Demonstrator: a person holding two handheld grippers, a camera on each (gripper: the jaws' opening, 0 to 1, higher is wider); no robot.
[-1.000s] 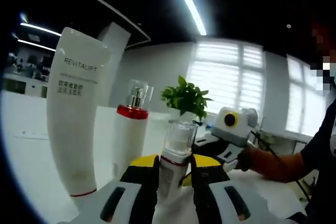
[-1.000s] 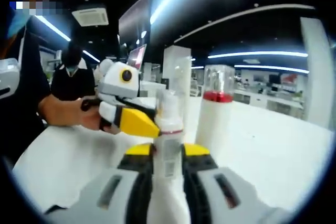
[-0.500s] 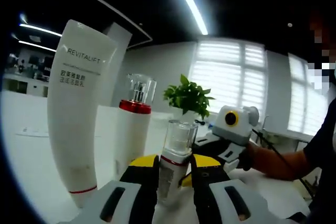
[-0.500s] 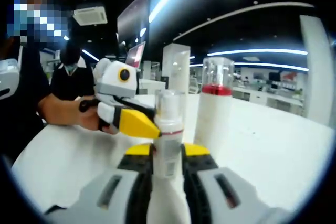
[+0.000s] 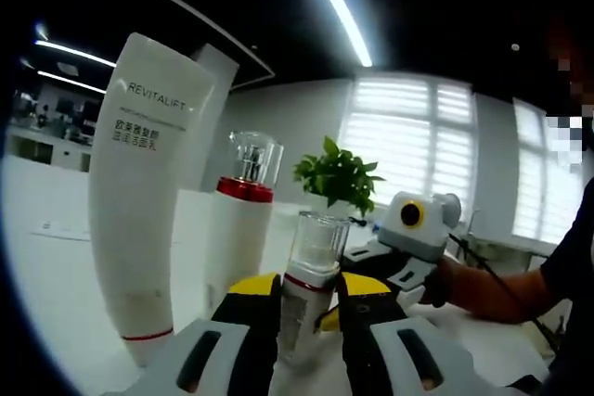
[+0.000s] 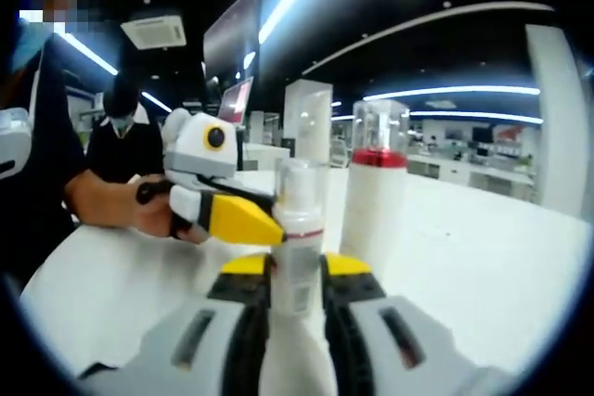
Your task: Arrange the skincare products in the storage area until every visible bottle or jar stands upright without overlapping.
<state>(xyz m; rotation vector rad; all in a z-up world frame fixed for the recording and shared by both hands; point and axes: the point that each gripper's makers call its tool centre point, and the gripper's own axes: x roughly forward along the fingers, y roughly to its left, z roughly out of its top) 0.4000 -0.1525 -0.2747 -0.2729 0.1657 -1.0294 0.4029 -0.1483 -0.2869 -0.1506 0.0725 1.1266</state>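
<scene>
White pump bottle (image 5: 311, 285) stands pinched between both grippers' jaws.

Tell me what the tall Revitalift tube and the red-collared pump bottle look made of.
Revitalift tube: probably soft matte white plastic, judging by its flattened, crimped top and dull surface. Pump bottle: opaque white body, likely plastic, though glass can't be excluded; glossy red collar; clear cap, see-through with bright highlights, showing the pump inside.

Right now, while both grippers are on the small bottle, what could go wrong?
1. The left gripper and right gripper both clamp the small bottle; uneven release may tip it.
2. The red-collared bottle stands close behind and could be knocked.
3. The tall REVITALIFT tube nearby might topple.
</scene>
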